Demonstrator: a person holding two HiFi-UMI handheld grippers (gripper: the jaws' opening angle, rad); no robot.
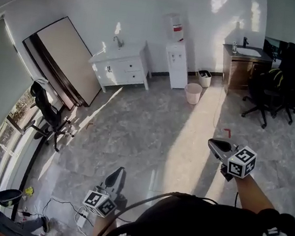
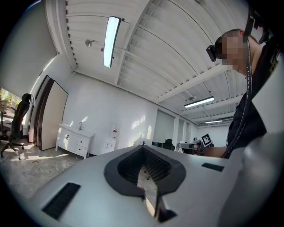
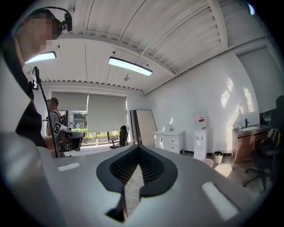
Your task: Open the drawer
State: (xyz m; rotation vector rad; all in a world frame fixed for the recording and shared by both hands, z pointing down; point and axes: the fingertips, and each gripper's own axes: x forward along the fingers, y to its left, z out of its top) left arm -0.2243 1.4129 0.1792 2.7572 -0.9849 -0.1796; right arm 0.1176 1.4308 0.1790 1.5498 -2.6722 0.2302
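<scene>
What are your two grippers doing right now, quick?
Left gripper: closed, holding nothing.
Right gripper: closed, holding nothing.

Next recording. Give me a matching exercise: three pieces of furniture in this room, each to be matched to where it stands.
Things:
1. white drawer cabinet with a sink
2. pink round plastic bin
3. dark brown wooden sink cabinet

Places:
A. on the floor near the tall white water dispenser
B. behind the black office chairs
C. beside the large dark-framed board

Pairs: 1-C, 2-A, 3-B
</scene>
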